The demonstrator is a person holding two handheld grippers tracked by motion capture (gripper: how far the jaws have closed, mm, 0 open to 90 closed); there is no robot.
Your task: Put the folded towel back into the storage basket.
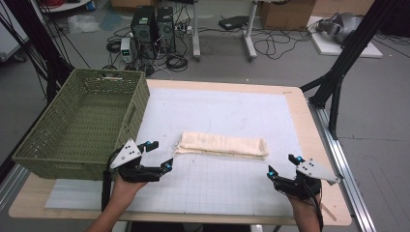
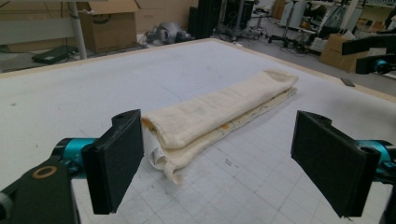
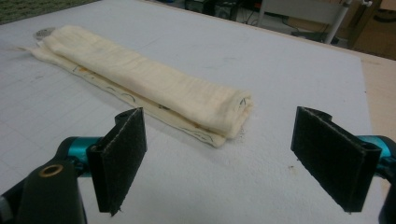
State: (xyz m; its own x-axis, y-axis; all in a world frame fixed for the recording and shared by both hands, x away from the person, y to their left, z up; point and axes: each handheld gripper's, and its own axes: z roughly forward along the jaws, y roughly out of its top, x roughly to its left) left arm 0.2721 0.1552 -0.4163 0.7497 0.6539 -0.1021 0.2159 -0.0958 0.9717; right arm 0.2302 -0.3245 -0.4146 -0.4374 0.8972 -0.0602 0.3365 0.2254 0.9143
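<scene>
Meanwhile, the left gripper (image 1: 159, 155) and right gripper (image 1: 283, 166) both hover with jaws spread wide and empty, one just off each end of the folded cream cloth (image 1: 221, 144) lying flat on the counter (image 1: 232, 104).

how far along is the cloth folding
Done: the cream cloth lies folded into a long narrow strip on the white grid mat. In hand: nothing; the left hand-held gripper and right hand-held gripper sit open at its two ends. Probably left: moving it into the green basket.
</scene>
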